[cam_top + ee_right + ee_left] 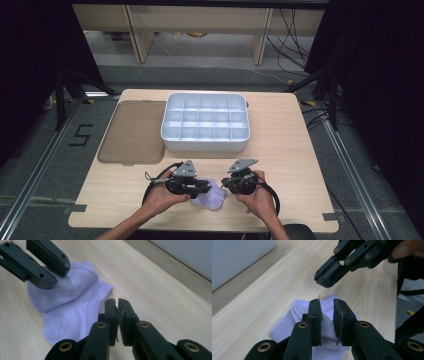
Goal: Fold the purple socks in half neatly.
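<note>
Item: one small pale lilac sock (212,198), soft ribbed knit, folded over itself with cuff and rounded toe showing. We find it flat on the wooden table (290,145) near the front edge, between the two grippers. Left gripper (327,312): we see its jaws slightly parted astride a raised fold. Right gripper (116,312): jaws closed together, empty, just beside the sock's edge.

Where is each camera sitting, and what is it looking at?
High view: above the table, looking down at tray, mat, both forearms.
Left gripper view: on left gripper, its jaws around a fold of the sock.
Right gripper view: on right gripper, jaws together beside the sock.
All three share the sock.
</note>
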{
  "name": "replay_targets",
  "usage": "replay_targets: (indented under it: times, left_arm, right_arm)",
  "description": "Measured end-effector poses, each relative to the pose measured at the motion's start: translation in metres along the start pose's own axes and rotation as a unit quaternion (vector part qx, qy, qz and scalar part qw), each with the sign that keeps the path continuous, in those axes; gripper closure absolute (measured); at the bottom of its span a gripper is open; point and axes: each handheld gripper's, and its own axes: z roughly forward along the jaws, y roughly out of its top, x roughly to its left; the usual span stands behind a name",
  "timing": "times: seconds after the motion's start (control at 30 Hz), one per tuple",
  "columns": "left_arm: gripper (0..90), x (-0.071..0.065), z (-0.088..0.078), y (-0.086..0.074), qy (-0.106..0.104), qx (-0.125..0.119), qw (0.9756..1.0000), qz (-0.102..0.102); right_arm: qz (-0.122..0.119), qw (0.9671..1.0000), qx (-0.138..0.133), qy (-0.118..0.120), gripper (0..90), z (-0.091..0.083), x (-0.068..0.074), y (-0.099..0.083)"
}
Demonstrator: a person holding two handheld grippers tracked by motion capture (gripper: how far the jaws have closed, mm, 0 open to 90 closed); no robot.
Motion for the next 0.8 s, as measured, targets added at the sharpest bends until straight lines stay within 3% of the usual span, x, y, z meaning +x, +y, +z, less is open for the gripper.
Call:
replay_targets:
  times: [0.1,0.13,0.17,0.27,0.3,0.37,0.4,0.57,0.8]
  left_arm:
    - [74.8,0.002,-0.008,0.005,0.006,-0.013,0.9999,0.009]
    - [75.4,0.006,-0.012,0.006,0.009,-0.022,0.9997,0.003]
    - [75.5,0.009,-0.016,0.006,0.013,-0.026,0.9996,-0.003]
    - [79.1,0.018,-0.025,0.002,0.025,-0.026,0.9993,-0.002]
    - [79.1,0.021,-0.026,-0.001,0.030,-0.022,0.9993,-0.003]
    - [83.2,0.024,-0.022,-0.013,0.023,-0.004,0.9997,-0.003]
    - [83.7,0.024,-0.022,-0.013,0.023,-0.004,0.9997,-0.003]
    - [85.4,0.016,-0.002,-0.033,0.004,0.053,0.9986,0.008]
    - [87.1,0.003,0.003,-0.038,0.008,0.064,0.9978,0.014]
  right_arm:
    - [0.009,0.9999,-0.001,0.005,86.2,-0.002,-0.001,0.000]
    - [0.001,1.0000,0.002,0.006,86.1,-0.004,-0.003,-0.001]
    - [0.007,0.9999,0.001,0.008,86.0,-0.005,-0.003,-0.001]
    - [0.005,1.0000,-0.003,0.005,85.9,-0.007,-0.004,-0.001]
    - [0.005,0.9999,-0.014,0.001,86.0,-0.007,-0.004,-0.001]
    - [0.030,0.9994,-0.018,-0.005,86.0,-0.014,-0.004,0.000]
    - [0.030,0.9994,-0.018,-0.005,86.0,-0.014,-0.004,0.000]
    - [0.015,0.9993,-0.032,0.014,86.1,-0.022,0.000,0.006]
    - [0.010,0.9985,-0.038,0.039,86.9,-0.014,0.018,0.014]
